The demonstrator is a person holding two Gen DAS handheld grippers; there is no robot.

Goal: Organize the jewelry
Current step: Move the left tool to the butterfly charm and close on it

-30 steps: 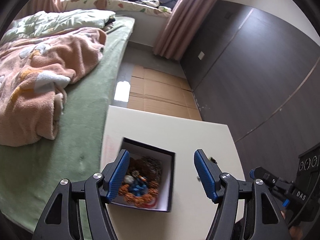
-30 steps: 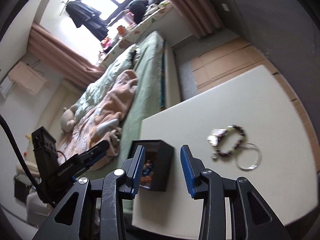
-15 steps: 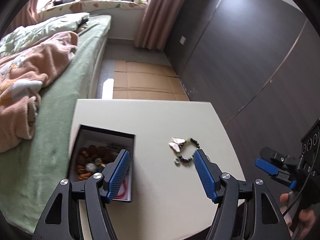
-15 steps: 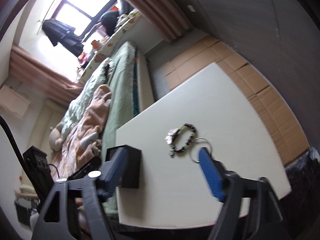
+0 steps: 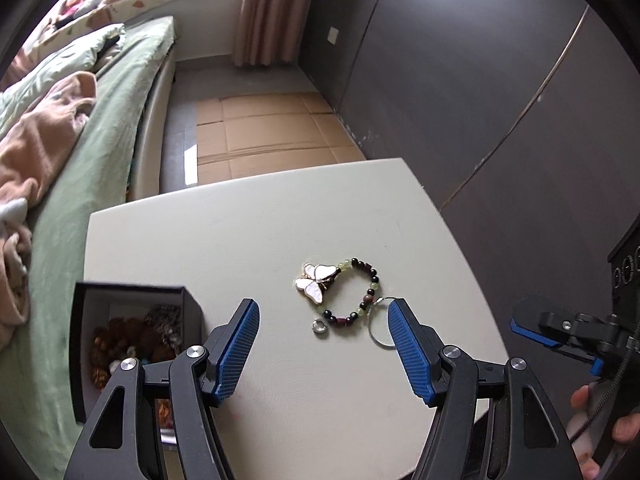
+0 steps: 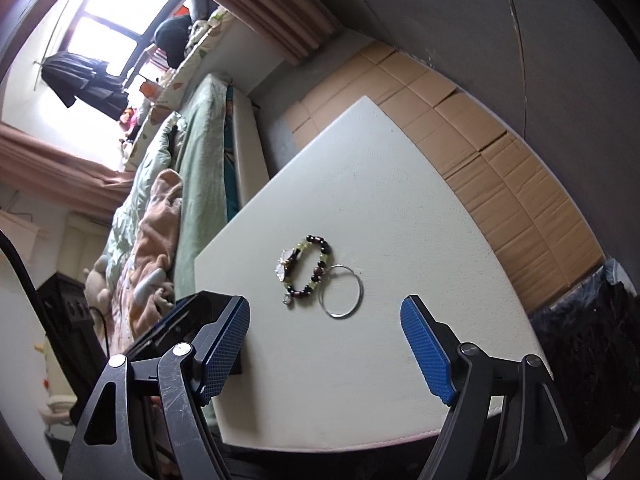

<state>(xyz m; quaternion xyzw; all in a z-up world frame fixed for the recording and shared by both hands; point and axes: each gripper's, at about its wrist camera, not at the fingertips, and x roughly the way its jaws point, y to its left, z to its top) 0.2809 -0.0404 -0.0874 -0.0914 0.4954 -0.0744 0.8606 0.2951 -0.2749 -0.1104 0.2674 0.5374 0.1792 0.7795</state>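
- My right tool [image 6: 324, 354] was narrow beside the black jewelry box [image 5: 132, 344] a second ago; now it stands wide and empty, and my left tool [image 5: 323, 350] is wide and empty too.
- Both have swung off the box toward the loose pieces, so I judge the next pickup is starting.
- The beaded bracelet [image 5: 358, 292] lies flat mid-bench [image 5: 280, 220], right of the box, butterfly charm [image 5: 316, 280] on its left.
- Its loop runs longest from near-left to far-right; the thin silver ring [image 6: 341, 291] touches its right side.
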